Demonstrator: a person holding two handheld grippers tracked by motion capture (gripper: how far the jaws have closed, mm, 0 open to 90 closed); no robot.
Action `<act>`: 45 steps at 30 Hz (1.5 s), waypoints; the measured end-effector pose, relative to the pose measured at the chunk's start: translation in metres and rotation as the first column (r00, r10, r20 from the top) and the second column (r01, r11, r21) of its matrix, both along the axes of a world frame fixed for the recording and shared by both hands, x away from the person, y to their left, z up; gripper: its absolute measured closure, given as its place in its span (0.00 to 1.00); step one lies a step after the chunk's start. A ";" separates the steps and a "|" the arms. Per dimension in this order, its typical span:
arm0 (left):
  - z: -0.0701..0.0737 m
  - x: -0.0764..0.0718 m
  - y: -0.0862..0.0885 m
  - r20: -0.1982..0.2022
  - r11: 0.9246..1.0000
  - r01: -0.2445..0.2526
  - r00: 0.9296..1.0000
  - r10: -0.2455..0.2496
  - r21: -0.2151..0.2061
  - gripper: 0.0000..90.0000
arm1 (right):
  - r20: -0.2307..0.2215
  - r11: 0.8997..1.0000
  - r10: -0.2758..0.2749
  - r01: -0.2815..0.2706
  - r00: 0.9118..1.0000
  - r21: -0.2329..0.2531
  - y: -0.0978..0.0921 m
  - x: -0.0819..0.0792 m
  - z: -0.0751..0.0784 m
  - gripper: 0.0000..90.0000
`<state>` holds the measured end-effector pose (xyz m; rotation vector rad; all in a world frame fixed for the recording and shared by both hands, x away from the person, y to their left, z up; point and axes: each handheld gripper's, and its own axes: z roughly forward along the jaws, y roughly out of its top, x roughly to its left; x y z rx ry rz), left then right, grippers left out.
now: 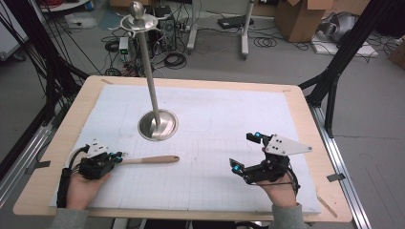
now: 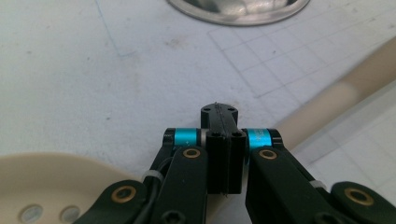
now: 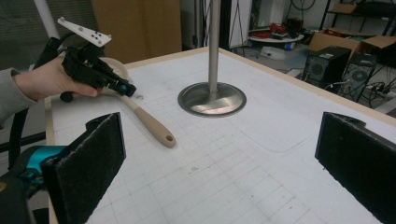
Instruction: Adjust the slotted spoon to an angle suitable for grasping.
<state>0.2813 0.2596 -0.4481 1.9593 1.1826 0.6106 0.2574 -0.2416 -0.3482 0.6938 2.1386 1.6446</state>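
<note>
The left tool point(image 1: 116, 156) sits low at the near left of the tabletop point(image 1: 57, 143), its jaws pressed together with nothing between them, right at the bowl end of a wooden spoon point(image 1: 150, 160). The spoon lies flat on the white mat point(image 1: 229, 119), its handle running to the right toward the middle, rounded tip with a small hole pointing away from the hand. From the left tool's own camera the closed jaws hover just over the mat, the pale handle point(image 2: 336, 102) passing beside them on the right and the spoon's slotted bowl point(image 2: 51, 186) at lower left. The right tool point(image 1: 246, 152) is held at the near right, well apart from the spoon, its jaws spread wide and empty. Behind the spoon stands a steel stand point(image 1: 157, 125), a round base with a tall pole rising from it.
</note>
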 end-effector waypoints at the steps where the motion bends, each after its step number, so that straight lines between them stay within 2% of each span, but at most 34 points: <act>1: 0.000 0.000 0.000 0.002 1.000 0.000 1.000 0.000 0.005 1.00 | 0.004 1.000 0.003 -0.003 1.000 0.001 0.000 0.000 0.000 0.01; 10: 0.002 -0.007 -0.001 -0.018 0.999 -0.025 1.000 0.025 0.020 1.00 | 0.005 1.000 0.005 -0.005 1.000 0.004 0.000 0.002 0.001 0.01; 15: 0.004 -0.017 0.001 -0.038 0.999 -0.026 0.999 0.027 0.025 1.00 | 0.002 1.000 0.011 -0.011 1.000 0.011 0.002 0.004 0.002 0.01; 22: 0.007 -0.033 0.000 -0.068 0.998 -0.058 0.996 0.061 0.036 1.00 | 0.010 1.000 0.016 -0.016 1.000 0.020 0.004 0.007 0.004 0.01; 25: 0.007 -0.038 0.000 -0.069 0.997 -0.061 0.996 0.064 0.048 1.00 | 0.012 0.999 0.023 -0.023 1.000 0.024 0.006 0.009 0.005 0.01; 31: 0.008 -0.047 0.004 -0.073 0.997 -0.069 0.995 0.071 0.041 1.00 | 0.012 0.999 0.035 -0.035 0.999 0.032 0.010 0.013 0.005 0.01; 34: 0.008 -0.049 0.006 -0.062 0.997 -0.068 0.996 0.070 0.036 1.00 | 0.015 0.999 0.038 -0.039 0.999 0.034 0.012 0.015 0.006 0.01; 37: 0.014 -0.051 0.006 -0.019 0.999 -0.032 0.999 0.032 -0.005 1.00 | 0.011 0.999 0.045 -0.045 0.999 0.030 0.015 0.016 0.006 0.01; 39: 0.018 -0.052 0.003 0.013 0.999 0.016 1.000 -0.016 -0.032 1.00 | 0.014 0.999 0.046 -0.046 0.999 0.025 0.016 0.016 0.005 0.01; 40: 0.019 -0.053 -0.001 0.024 0.998 0.048 0.999 -0.047 -0.043 1.00 | 0.015 0.999 0.047 -0.047 0.999 0.023 0.016 0.016 0.005 0.01; 42: 0.019 -0.054 -0.013 0.033 0.993 0.107 0.994 -0.106 -0.038 1.00 | 0.010 0.999 0.044 -0.044 0.999 0.025 0.016 0.015 0.006 0.01; 44: 0.019 -0.054 -0.022 0.028 0.989 0.140 0.990 -0.139 -0.041 1.00 | 0.011 0.999 0.044 -0.044 0.999 0.029 0.015 0.015 0.006 0.01; 45: 0.019 -0.054 -0.027 0.032 0.987 0.159 0.987 -0.158 -0.029 1.00 | 0.016 0.999 0.042 -0.042 0.999 0.029 0.014 0.015 0.006 0.01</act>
